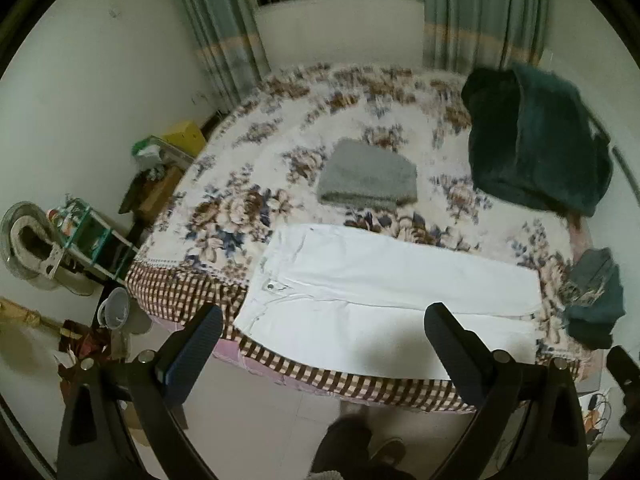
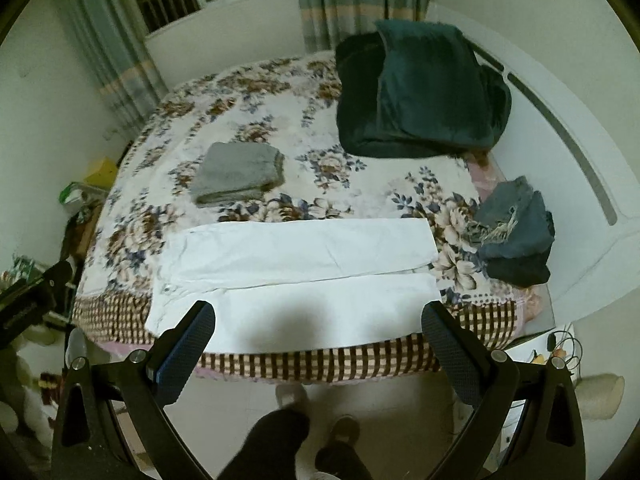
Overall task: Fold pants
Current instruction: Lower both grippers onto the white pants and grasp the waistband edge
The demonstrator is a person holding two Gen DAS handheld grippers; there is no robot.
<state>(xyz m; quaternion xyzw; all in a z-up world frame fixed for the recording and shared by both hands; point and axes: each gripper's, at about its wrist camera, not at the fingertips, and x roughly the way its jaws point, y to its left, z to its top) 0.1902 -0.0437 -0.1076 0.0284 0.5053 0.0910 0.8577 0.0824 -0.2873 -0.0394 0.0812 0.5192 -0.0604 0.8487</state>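
The left tongs [image 1: 324,328] hang released, both padded fingers spread wide in the lower part of the left wrist view, gripping nothing and clear of the cloth. The right tongs [image 2: 318,320] are likewise spread wide and empty at the bottom of the right wrist view.

The white pants [image 1: 384,292] lie flat along the near edge of the bed [image 1: 280,128], in the centre of both views, legs side by side, waistband and a metal button toward the left of the frame, hems toward the right.

No basket or box holds clothes. A green shelf rack [image 1: 86,220] at mid left of the left wrist view carries small items too blurred to name. A yellow box [image 1: 186,136] sits further up beside the bed; its contents cannot be seen.

A folded grey garment [image 1: 366,178] rests behind the pants, apart from them. A dark green blanket heap [image 1: 536,136] fills the upper right. A small pile of dark blue-grey clothes [image 2: 516,236] with a frayed edge lies at the right, near the pant hems.

The person's dark trouser legs and shoes [image 2: 340,436] are cut off by the lower edge.

The bed has a floral cover with a checked border; curtains [image 1: 224,40] frame a barred window at top, and the walls are white.
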